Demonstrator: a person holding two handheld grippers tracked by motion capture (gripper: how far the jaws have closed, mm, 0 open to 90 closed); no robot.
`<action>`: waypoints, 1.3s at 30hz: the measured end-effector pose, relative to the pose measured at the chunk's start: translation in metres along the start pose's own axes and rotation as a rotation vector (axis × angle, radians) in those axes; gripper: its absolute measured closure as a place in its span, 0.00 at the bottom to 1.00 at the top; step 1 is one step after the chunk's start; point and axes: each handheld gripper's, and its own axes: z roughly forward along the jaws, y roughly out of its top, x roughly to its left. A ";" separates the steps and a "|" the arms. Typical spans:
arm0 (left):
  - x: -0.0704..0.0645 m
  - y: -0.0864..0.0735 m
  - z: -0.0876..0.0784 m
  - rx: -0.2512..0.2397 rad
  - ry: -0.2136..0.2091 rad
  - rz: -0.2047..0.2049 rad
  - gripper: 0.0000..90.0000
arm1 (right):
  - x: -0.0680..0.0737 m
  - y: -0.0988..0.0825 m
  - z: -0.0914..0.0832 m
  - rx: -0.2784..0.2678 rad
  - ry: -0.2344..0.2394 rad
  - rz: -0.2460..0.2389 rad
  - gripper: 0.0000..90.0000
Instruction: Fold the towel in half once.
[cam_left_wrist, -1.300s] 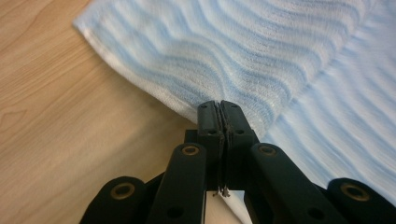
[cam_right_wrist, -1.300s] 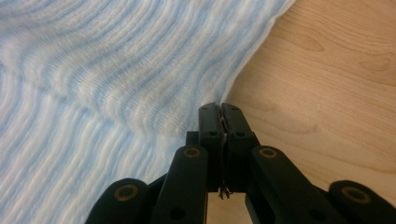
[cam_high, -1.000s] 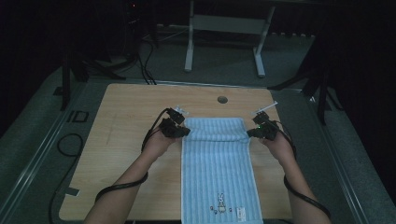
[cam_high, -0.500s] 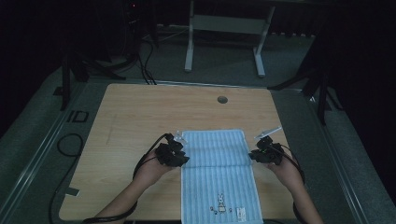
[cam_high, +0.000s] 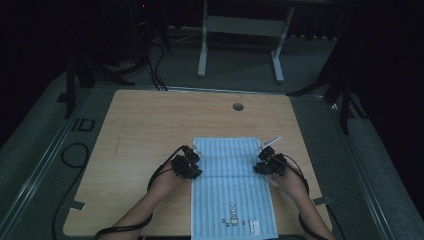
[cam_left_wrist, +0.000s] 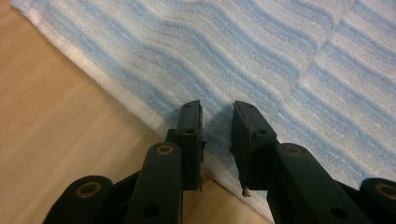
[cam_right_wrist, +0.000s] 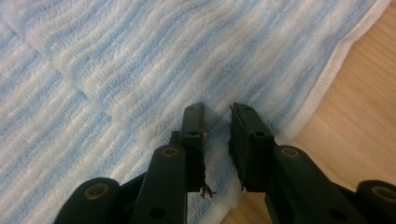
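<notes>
The left gripper (cam_left_wrist: 217, 123) is sitting with its jaws a narrow gap apart, having just been opening, with nothing pinched between them; the right gripper (cam_right_wrist: 217, 123) is doing the same. Both are hovering over the blue-striped towel (cam_high: 231, 185), one at each long edge, right where the folded-over far flap (cam_high: 227, 155) is ending. The towel is lying on the wooden table (cam_high: 140, 125), reaching from its middle to the near edge. The fold step seems to be finishing with the release. Next, I judge, the grippers should be lifting clear without snagging the cloth, then regripping for another fold.
</notes>
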 end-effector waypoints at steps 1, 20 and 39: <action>0.003 0.000 0.000 0.001 0.001 -0.005 0.80 | 0.002 0.002 0.001 0.005 -0.007 -0.010 0.83; 0.026 -0.027 -0.015 0.014 -0.009 -0.052 0.80 | 0.025 0.025 0.011 0.009 0.043 -0.042 0.83; 0.093 0.011 -0.027 -0.092 0.055 -0.190 0.54 | -0.024 0.084 -0.007 -0.031 -0.039 0.029 0.72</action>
